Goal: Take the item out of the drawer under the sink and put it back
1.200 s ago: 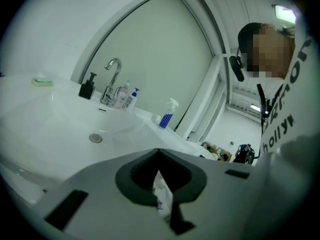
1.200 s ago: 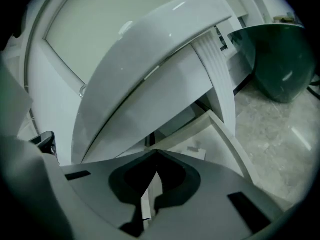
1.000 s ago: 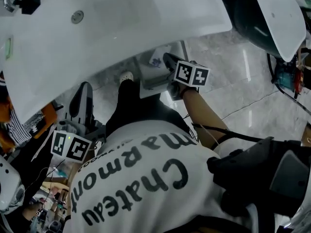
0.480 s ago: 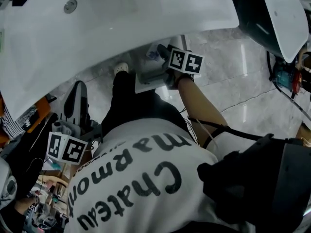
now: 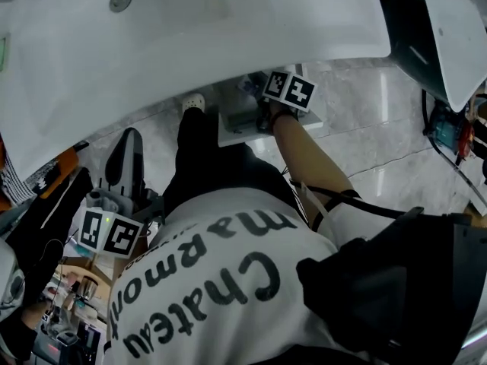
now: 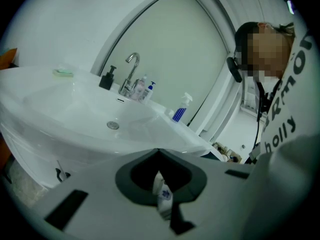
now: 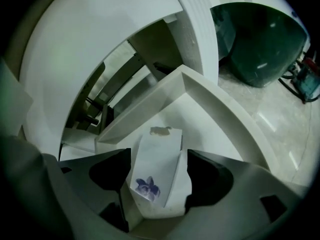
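Right gripper view — packet (image 7: 155,176), drawer corner (image 7: 184,75) beyond

— What is seen between the jaws of the right gripper (image 7: 159,180)?
— A white packet (image 7: 157,151) (a purple flower is printed on it), inside the open white drawer (image 7: 210,96). The jaws have just been opened wide, and a gap is left at the packet's right side.

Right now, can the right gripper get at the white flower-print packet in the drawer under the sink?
Likely yes. The right gripper reaches down into the drawer; its jaws have just been opening and stand either side of the packet without pressing it; nothing covers it.
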